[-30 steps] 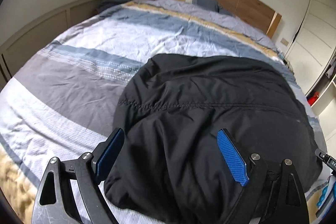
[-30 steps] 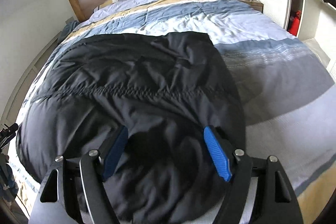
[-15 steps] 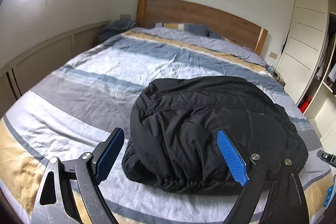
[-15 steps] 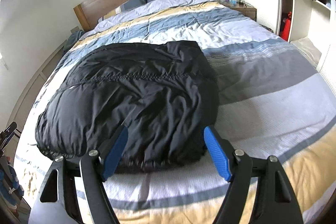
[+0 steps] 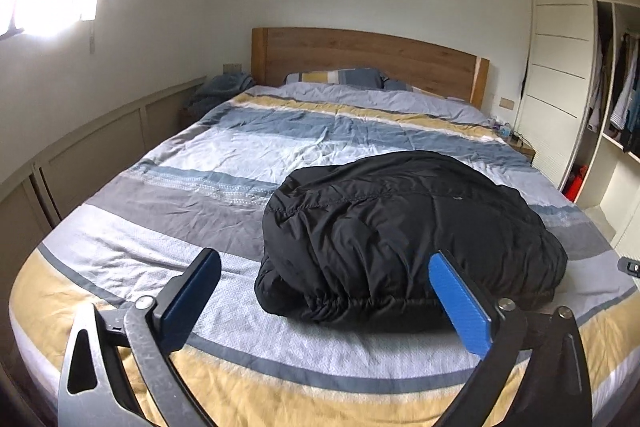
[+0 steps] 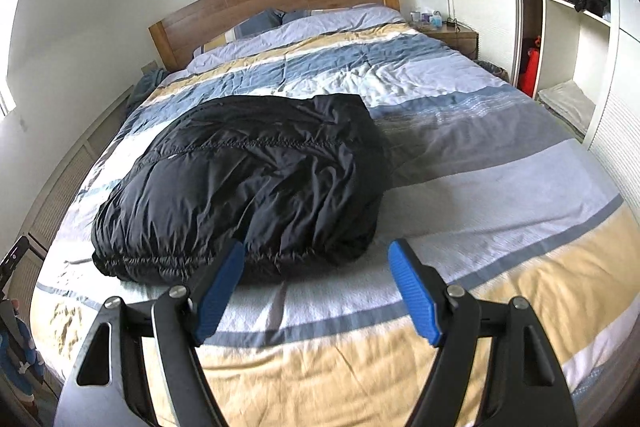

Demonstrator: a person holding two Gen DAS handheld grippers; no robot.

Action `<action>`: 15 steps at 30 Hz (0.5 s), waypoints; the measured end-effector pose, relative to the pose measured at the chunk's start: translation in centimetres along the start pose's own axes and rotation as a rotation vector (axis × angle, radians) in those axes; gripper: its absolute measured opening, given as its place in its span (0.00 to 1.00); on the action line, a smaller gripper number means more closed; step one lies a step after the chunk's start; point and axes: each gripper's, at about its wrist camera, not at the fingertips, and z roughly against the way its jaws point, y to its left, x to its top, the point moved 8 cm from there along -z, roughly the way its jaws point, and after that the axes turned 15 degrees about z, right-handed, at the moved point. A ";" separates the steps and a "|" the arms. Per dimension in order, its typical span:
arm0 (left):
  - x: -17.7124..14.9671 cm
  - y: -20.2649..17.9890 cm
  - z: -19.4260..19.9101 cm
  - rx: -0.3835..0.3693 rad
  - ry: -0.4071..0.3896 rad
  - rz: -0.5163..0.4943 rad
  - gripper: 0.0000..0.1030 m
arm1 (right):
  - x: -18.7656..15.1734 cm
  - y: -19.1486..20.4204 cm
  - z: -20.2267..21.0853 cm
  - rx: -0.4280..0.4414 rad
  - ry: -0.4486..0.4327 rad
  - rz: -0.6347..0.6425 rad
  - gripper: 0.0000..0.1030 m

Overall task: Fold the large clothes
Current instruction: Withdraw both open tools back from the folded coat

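Folded black jacket [image 5: 404,231] lies on the striped bed [image 5: 200,155]. Your left gripper [image 5: 324,291], jaws just widened, and right gripper [image 6: 316,291] gape empty; fold apparently complete, so check it for neatness.

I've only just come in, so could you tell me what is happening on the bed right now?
A person is folding clothes with a handheld gripper in each hand. A puffy black quilted jacket lies folded in a bundle on the striped blue, grey and yellow duvet. The left gripper, whose jaws have just been opening, and the right gripper are both open and empty, clear of the jacket.
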 end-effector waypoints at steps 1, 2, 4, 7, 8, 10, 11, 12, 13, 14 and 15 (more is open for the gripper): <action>-0.2 -0.2 0.4 -0.010 -0.003 -0.010 1.00 | -0.3 0.0 0.2 -0.002 0.001 0.001 0.72; -0.3 -0.3 0.6 -0.015 -0.005 -0.015 1.00 | -0.5 0.1 0.5 -0.005 0.002 0.001 0.72; -0.5 -0.5 1.2 -0.028 -0.016 -0.022 1.00 | -0.9 0.0 0.8 -0.010 0.004 -0.003 0.72; -0.6 -0.7 1.6 -0.052 -0.019 -0.015 1.00 | -1.2 0.0 1.0 -0.016 0.006 -0.008 0.72; -0.7 -0.8 1.8 -0.058 -0.021 -0.013 1.00 | -1.3 0.1 1.0 -0.017 0.005 -0.007 0.72; -0.7 -0.8 1.9 -0.074 -0.021 -0.004 1.00 | -1.3 0.2 0.9 -0.013 0.002 -0.006 0.72; -0.8 -0.9 2.0 -0.083 -0.018 0.000 0.99 | -1.3 0.2 0.9 -0.011 0.002 -0.006 0.72; -0.8 -0.8 2.0 -0.089 -0.017 0.002 1.00 | -1.3 0.3 0.8 -0.009 0.003 -0.007 0.72; -0.8 -0.8 1.9 -0.092 -0.017 0.005 1.00 | -1.3 0.3 0.5 -0.005 0.004 -0.007 0.72; -0.9 -0.8 1.8 -0.095 -0.016 0.008 1.00 | -1.3 0.4 0.3 -0.002 0.004 -0.007 0.72; -0.9 -0.7 1.7 -0.097 -0.014 0.009 1.00 | -1.3 0.5 0.0 0.000 0.004 -0.008 0.72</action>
